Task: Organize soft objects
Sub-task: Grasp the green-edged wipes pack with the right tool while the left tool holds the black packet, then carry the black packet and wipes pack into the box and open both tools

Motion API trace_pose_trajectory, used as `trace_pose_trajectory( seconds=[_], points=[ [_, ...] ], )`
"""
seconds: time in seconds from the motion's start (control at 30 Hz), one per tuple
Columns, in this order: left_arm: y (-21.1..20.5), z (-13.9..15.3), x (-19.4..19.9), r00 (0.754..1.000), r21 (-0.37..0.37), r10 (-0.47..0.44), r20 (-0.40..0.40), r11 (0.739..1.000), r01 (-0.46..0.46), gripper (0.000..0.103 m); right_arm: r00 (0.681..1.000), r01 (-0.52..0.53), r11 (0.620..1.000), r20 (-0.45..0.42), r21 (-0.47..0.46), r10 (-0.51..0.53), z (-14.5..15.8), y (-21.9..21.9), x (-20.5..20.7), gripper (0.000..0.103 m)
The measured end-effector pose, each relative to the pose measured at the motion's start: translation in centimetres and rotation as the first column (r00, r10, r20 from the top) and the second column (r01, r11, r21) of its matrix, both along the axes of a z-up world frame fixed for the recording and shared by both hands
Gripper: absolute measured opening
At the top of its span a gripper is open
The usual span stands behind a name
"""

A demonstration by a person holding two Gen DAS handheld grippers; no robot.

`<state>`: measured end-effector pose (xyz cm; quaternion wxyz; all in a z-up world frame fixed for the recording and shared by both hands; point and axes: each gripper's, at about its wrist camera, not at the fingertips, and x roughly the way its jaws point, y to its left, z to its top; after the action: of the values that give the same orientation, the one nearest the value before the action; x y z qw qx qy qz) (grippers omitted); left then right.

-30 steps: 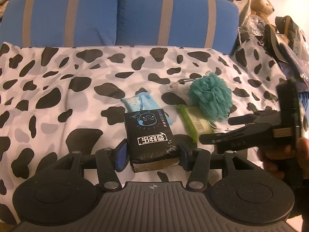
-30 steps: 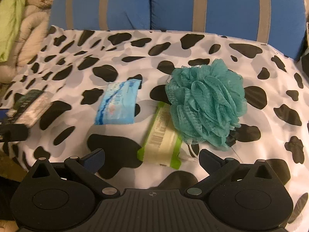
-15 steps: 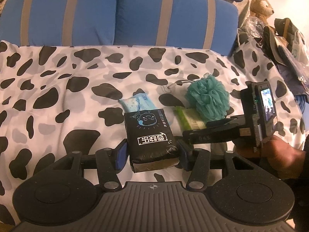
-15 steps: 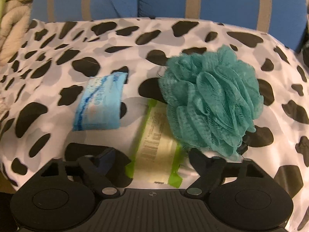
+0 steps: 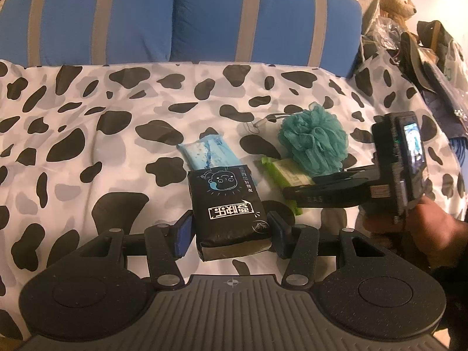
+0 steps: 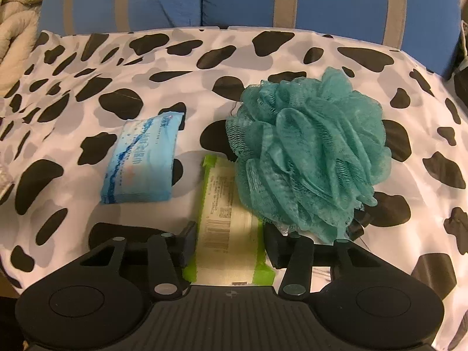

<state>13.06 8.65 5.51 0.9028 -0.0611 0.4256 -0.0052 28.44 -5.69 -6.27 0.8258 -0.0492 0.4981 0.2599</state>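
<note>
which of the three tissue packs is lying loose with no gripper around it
The light blue tissue pack. The black tissue pack sits between the left gripper fingers, and the green pack sits between the right gripper fingers.

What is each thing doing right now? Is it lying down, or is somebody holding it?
Black tissue pack: clamped in the left gripper.
Green wipes pack: between the fingers of the right gripper, whose jaws have just been closing; fingers at both its edges.
Blue tissue pack: lying flat on the spotted cover, free.
Teal bath pouf: resting on the cover, overlapping the green pack, free.
Teddy bear: sitting far back.
</note>
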Motion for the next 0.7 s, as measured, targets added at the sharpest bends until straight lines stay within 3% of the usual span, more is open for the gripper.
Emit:
trace_pose_trajectory(
  seconds=[0.5,0.7],
  points=[
    [-0.4,-0.9,0.6,1.0,0.03,0.008,-0.016,1.0,-0.007,0.051,0.997,-0.073,0.986,0.023,0.149,0.07,4.2,-1.4,-2.3,0.05],
    [-0.8,-1.1,0.7,1.0,0.043,-0.003,-0.022,0.999,0.004,0.051,0.993,-0.117,0.989,0.021,0.09,0.116,3.8,-1.3,-3.1,0.05]
  ],
)
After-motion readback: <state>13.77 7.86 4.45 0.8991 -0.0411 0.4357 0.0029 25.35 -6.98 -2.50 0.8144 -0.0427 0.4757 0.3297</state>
